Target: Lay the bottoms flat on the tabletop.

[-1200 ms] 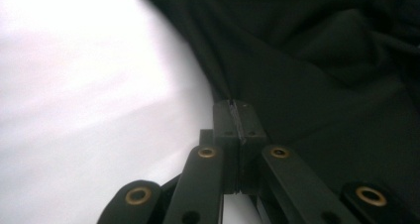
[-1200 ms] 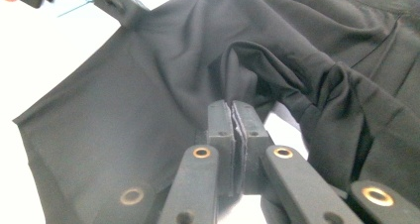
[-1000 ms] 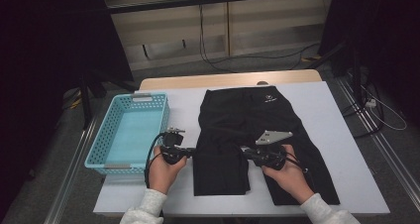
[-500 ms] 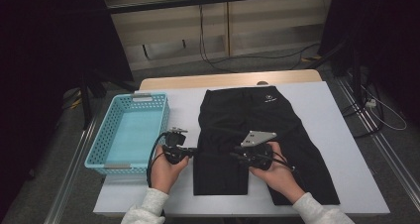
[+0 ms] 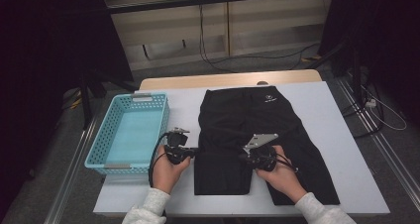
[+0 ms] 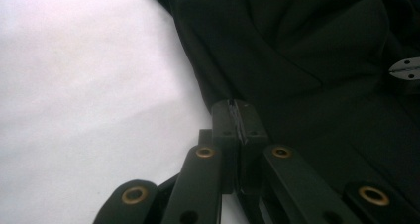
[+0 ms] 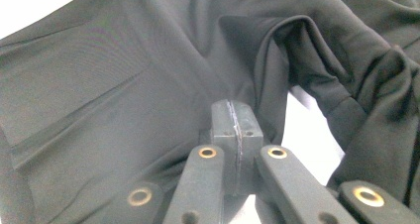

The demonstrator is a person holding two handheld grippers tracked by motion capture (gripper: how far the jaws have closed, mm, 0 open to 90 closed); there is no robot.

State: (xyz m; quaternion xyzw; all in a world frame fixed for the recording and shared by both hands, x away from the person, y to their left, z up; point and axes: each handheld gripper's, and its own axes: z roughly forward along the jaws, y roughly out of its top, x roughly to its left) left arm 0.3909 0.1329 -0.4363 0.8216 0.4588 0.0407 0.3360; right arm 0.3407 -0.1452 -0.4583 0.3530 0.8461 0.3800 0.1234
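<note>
Both tongs are pinched shut on cloth: the left tongs (image 5: pixel 194 150) grip the left edge of the black shorts (image 5: pixel 247 120), and the right tongs (image 5: pixel 246 158), whose jaws have just been closing, nip a fold near the crotch, where the two legs part. The shorts lie flat on the white bench (image 5: pixel 327 115), waistband away from the person, legs running toward them, so the long axis runs from far to near; the left leg lies between the two tongs. Any fold, I judge, turns on that: the two grips sit roughly level across the left leg, and the basket (image 5: pixel 130 130) stands just left of the left hand (image 5: pixel 167 170), which is the nearer one to it. From above both grips read only as dark on dark. Close in, the left tongs (image 6: pixel 239 120) are seen clamped right at the hem where cloth meets bench, and the right tongs (image 7: pixel 234 120) under a raised ridge of cloth, with bench showing between the legs.
</note>
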